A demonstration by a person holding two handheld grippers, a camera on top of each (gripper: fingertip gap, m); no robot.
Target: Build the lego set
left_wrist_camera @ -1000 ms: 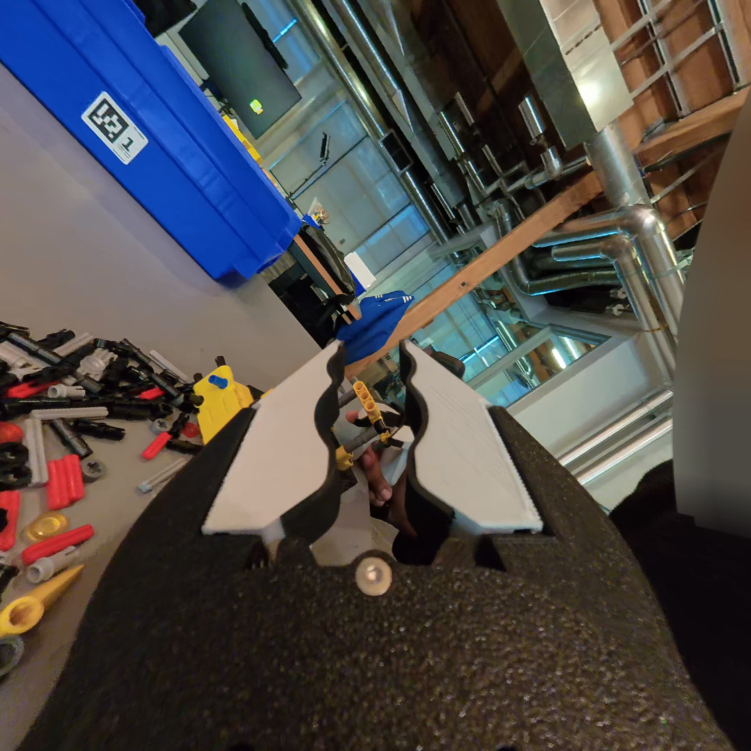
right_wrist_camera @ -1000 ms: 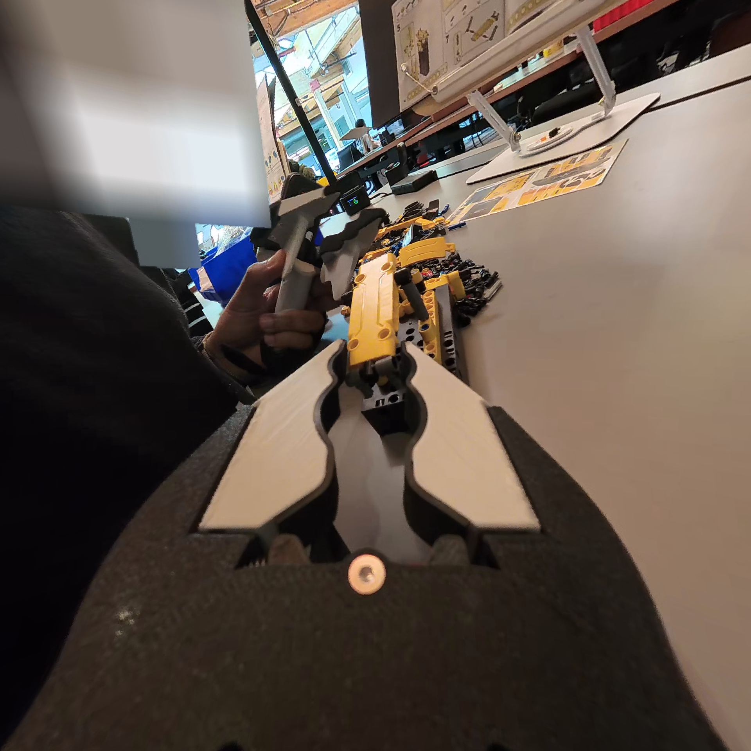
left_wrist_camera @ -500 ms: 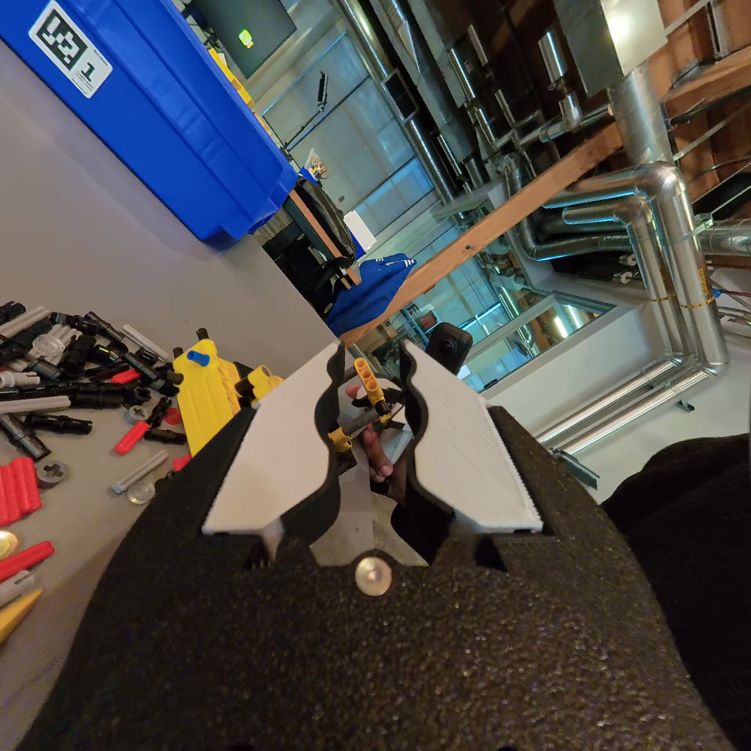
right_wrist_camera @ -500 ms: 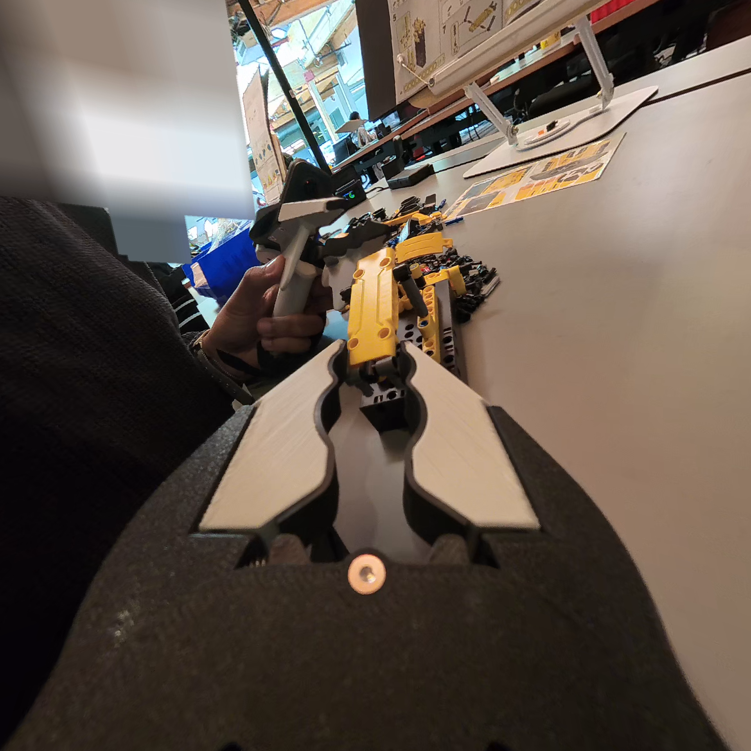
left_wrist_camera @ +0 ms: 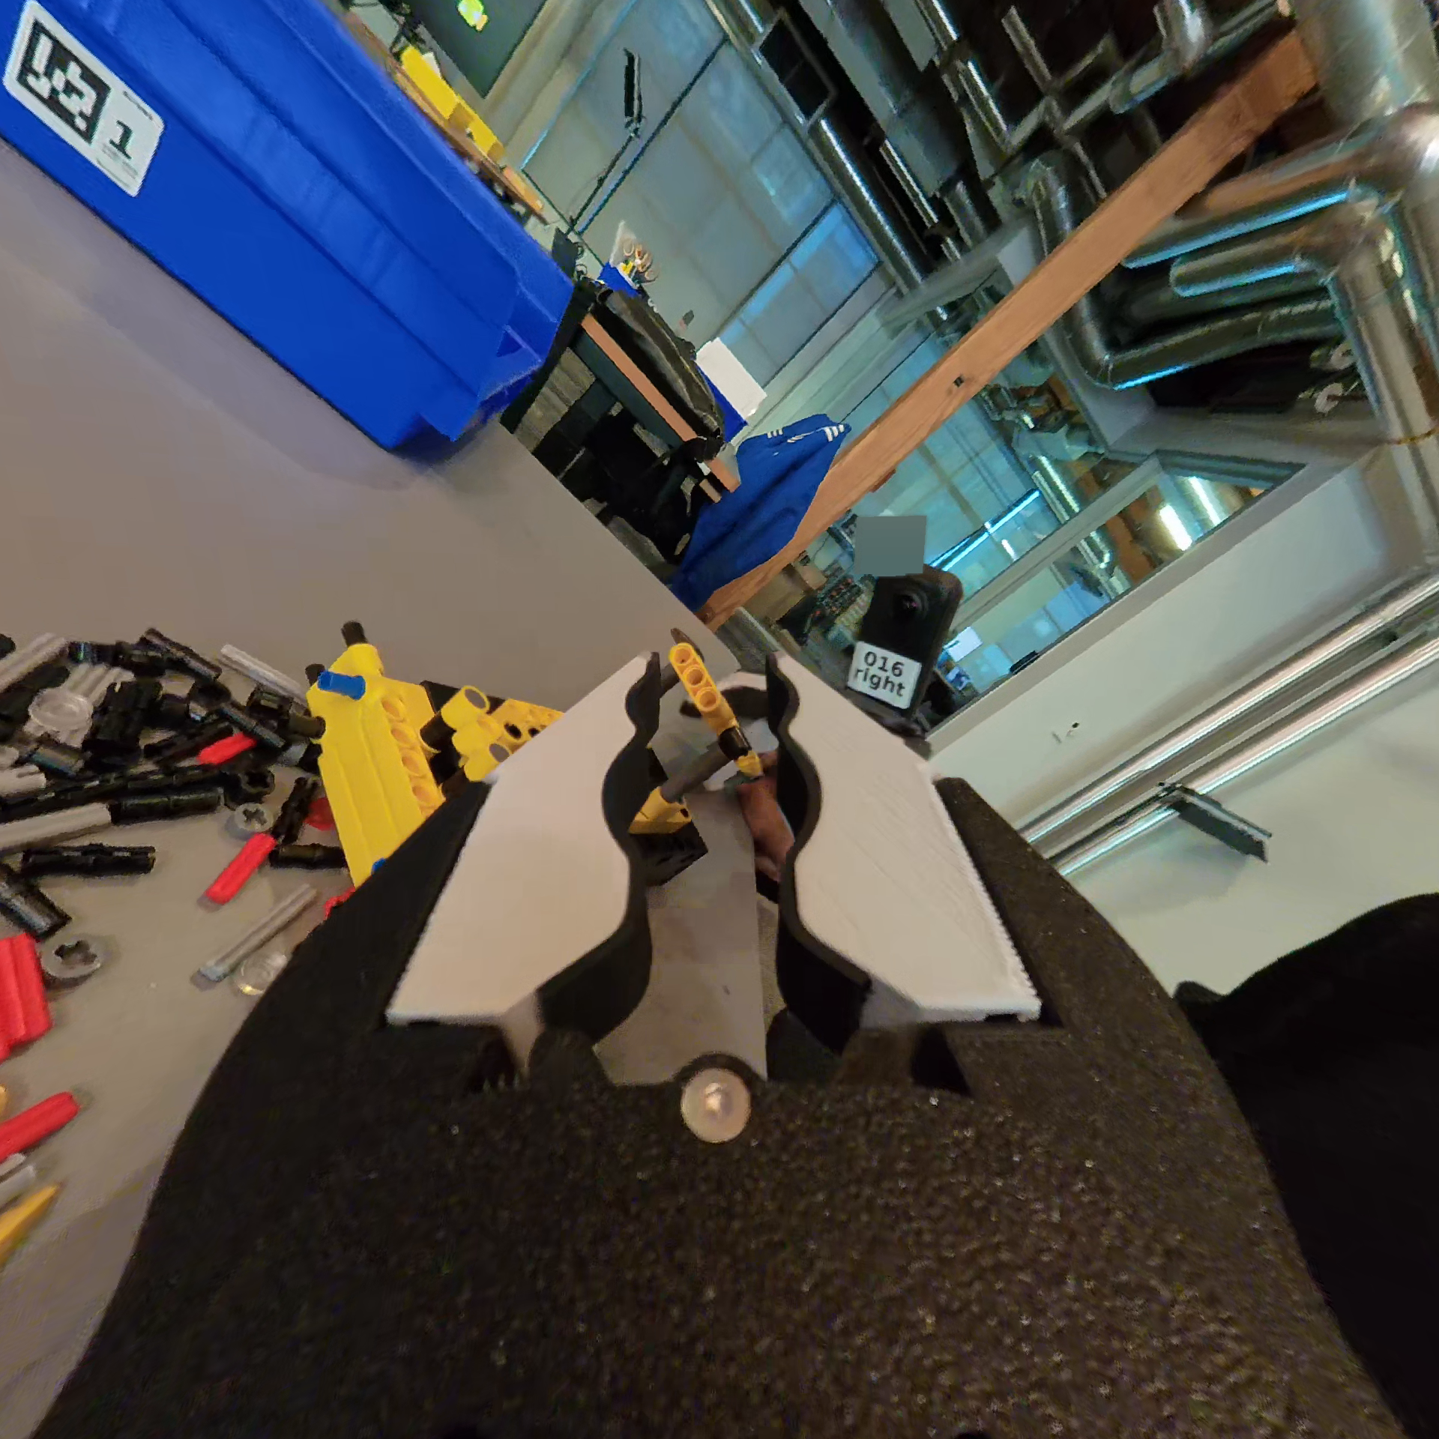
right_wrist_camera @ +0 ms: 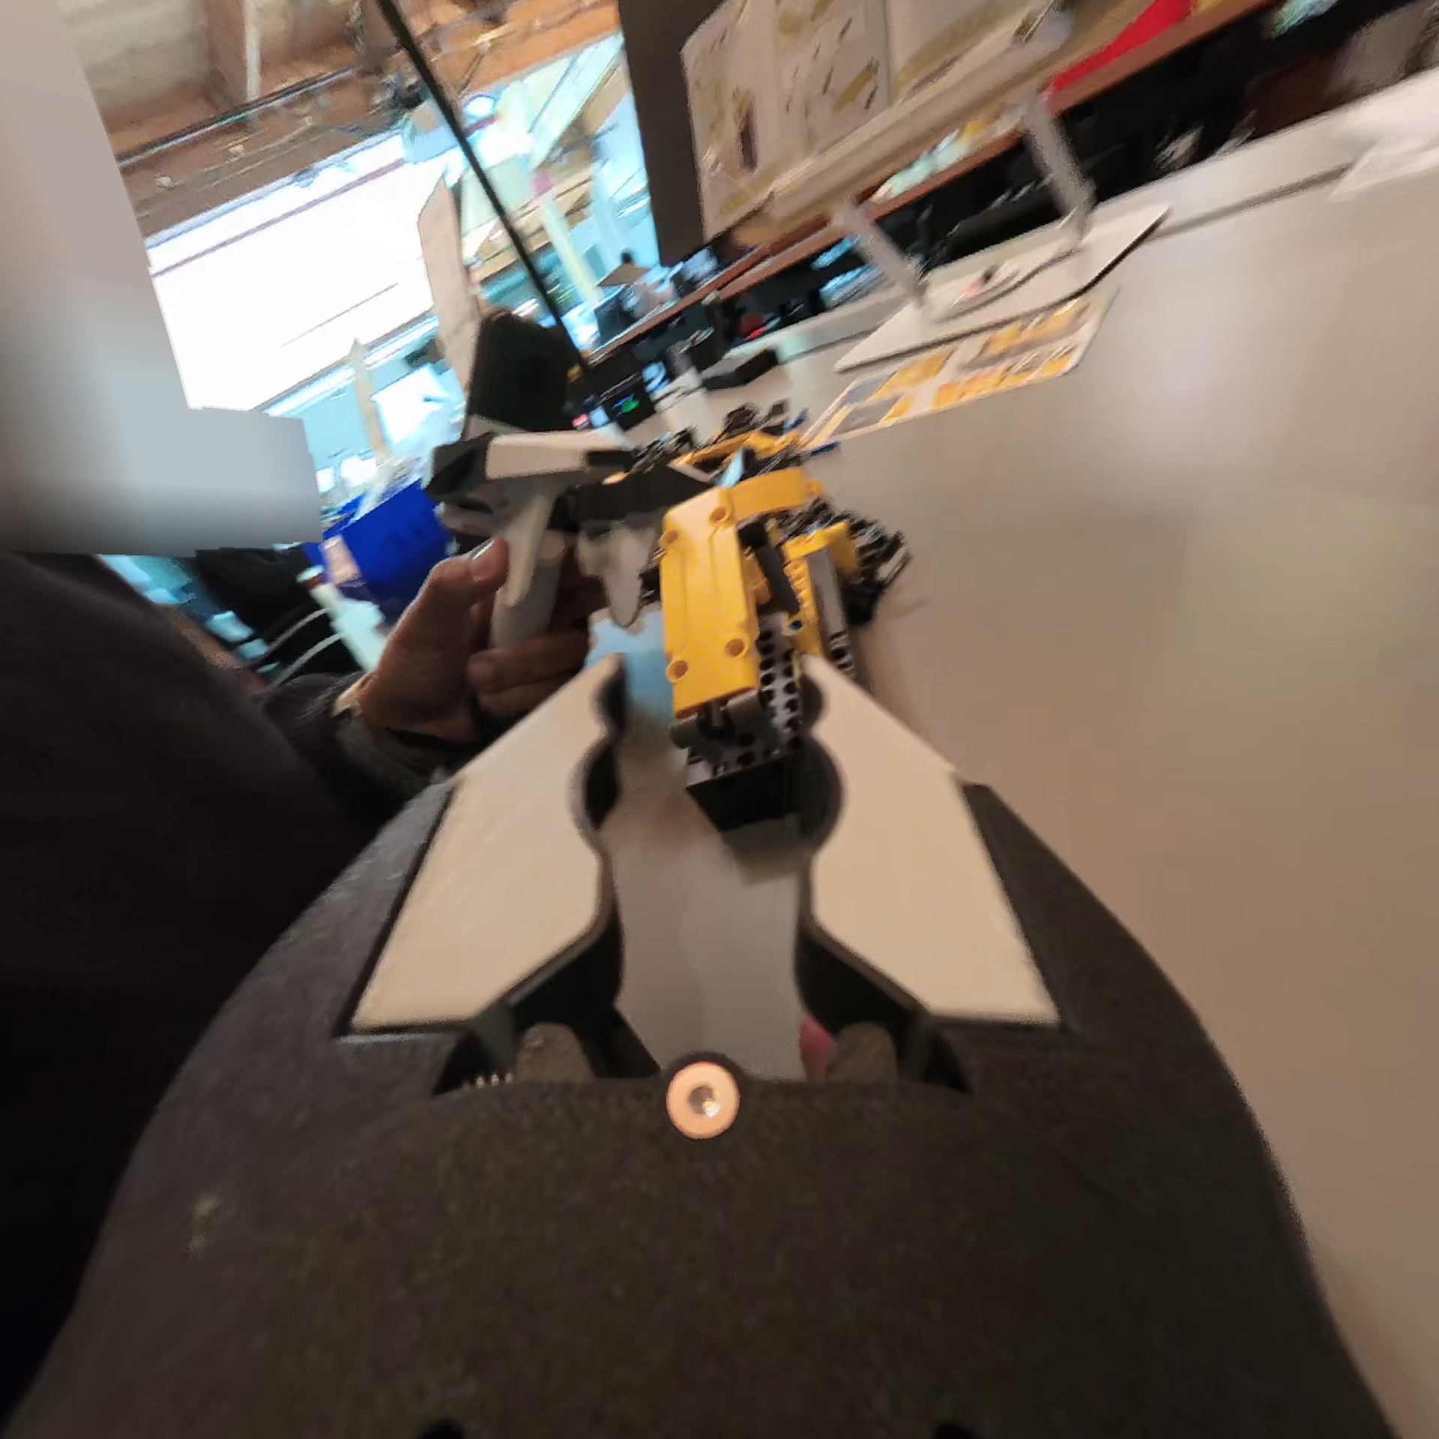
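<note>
**Two grippers at a yellow brick model on a grey table**

In the right wrist view, which was motion-blurred, the right gripper [right_wrist_camera: 712, 701] stood with its jaws spread apart. The near end of a yellow and black brick model [right_wrist_camera: 712, 615] sat between its fingertips, close against the right-hand finger and clear of the left-hand one, so it gripped nothing. The model rested on the grey table [right_wrist_camera: 1168, 701].

Just beyond, to the left, a hand [right_wrist_camera: 459, 654] held the left gripper [right_wrist_camera: 623, 498], whose tips reached over the model's far part.

In the left wrist view, the left gripper [left_wrist_camera: 712, 685] had its jaws parted, and a thin yellow beam [left_wrist_camera: 701, 689] of the model stood in the gap. Whether the fingers touched it could not be told.

To the left lay a yellow panel [left_wrist_camera: 381, 747] amid loose black, grey and red pieces [left_wrist_camera: 140, 747] on the table. Farther off stood a blue bin [left_wrist_camera: 296, 218] with a white sticker. In the right wrist view, a printed sheet [right_wrist_camera: 973, 374] and a propped booklet on a stand [right_wrist_camera: 818, 101] lay at the far end.
</note>
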